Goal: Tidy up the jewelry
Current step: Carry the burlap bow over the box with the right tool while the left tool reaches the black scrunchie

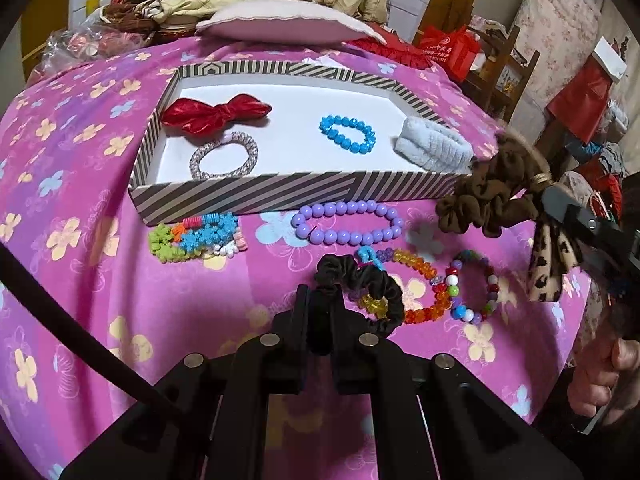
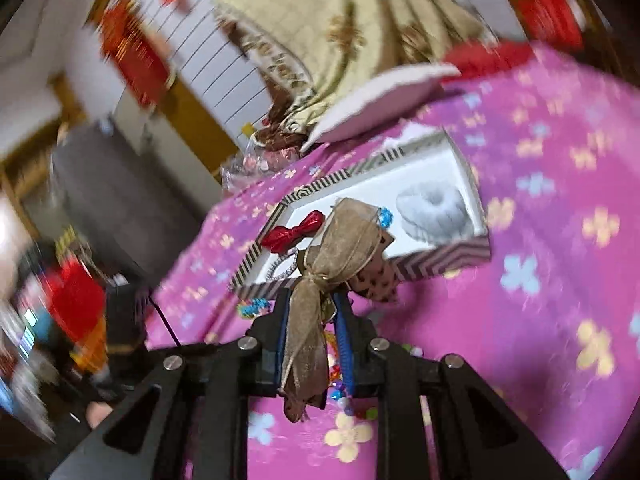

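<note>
A striped box (image 1: 280, 194) on the pink flowered cloth holds a red bow (image 1: 216, 114), a silver bracelet (image 1: 224, 155), a blue bead bracelet (image 1: 347, 135) and a pale fluffy band (image 1: 434, 145). My left gripper (image 1: 320, 300) is shut on a black scrunchie (image 1: 368, 280) lying on the cloth. My right gripper (image 2: 312, 304) is shut on a brown scrunchie with a gold and leopard bow (image 2: 340, 248), held in the air near the box's right front corner; the scrunchie also shows in the left wrist view (image 1: 496, 196).
In front of the box lie a purple bead bracelet (image 1: 348, 222), a multicoloured flower bracelet (image 1: 196, 236), an orange and yellow crystal bracelet (image 1: 420, 292) and a mixed bead bracelet (image 1: 476, 288). A white cushion (image 1: 284, 22) and a quilt lie behind the box.
</note>
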